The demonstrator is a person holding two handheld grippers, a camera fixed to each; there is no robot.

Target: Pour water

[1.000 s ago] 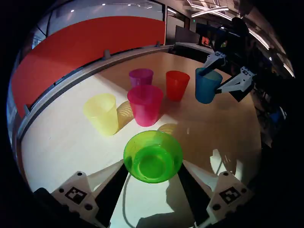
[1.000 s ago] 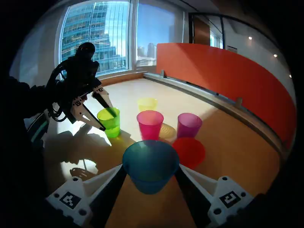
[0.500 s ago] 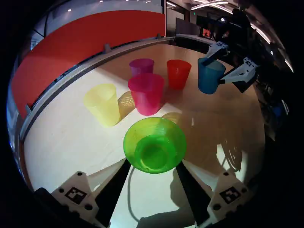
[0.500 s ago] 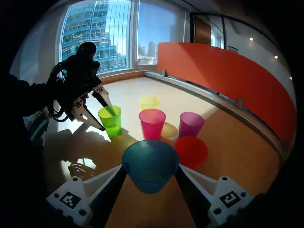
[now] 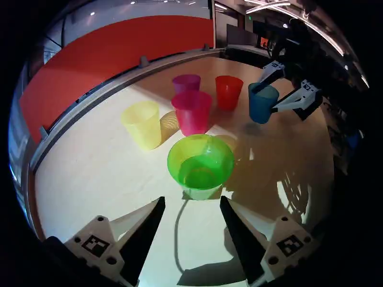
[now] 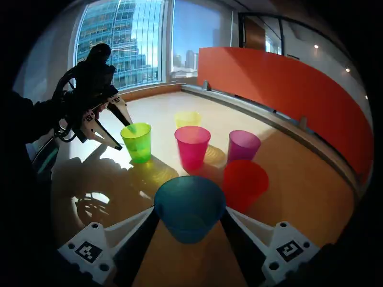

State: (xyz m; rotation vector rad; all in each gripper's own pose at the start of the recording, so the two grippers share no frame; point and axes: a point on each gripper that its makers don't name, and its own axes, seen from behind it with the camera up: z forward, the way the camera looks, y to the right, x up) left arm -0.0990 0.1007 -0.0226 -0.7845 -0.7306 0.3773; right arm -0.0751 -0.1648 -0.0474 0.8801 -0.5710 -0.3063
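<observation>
L hand-held gripper [image 5: 191, 199] spread, green cup [image 5: 201, 162] just ahead; R hand-held gripper [image 6: 189, 211] tight on blue cup [image 6: 189, 198]

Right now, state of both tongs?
Left tongs: open, green cup standing just ahead, untouched.
Right tongs: closed on the blue cup.

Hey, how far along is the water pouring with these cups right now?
Done: the green cup stands on the table, free of the open left gripper. In hand: the right gripper is shut on the blue cup, upright and apparently lifted. Left: no tilt or stream shows, so the pour itself remains. Whether either cup holds water is unclear.
</observation>
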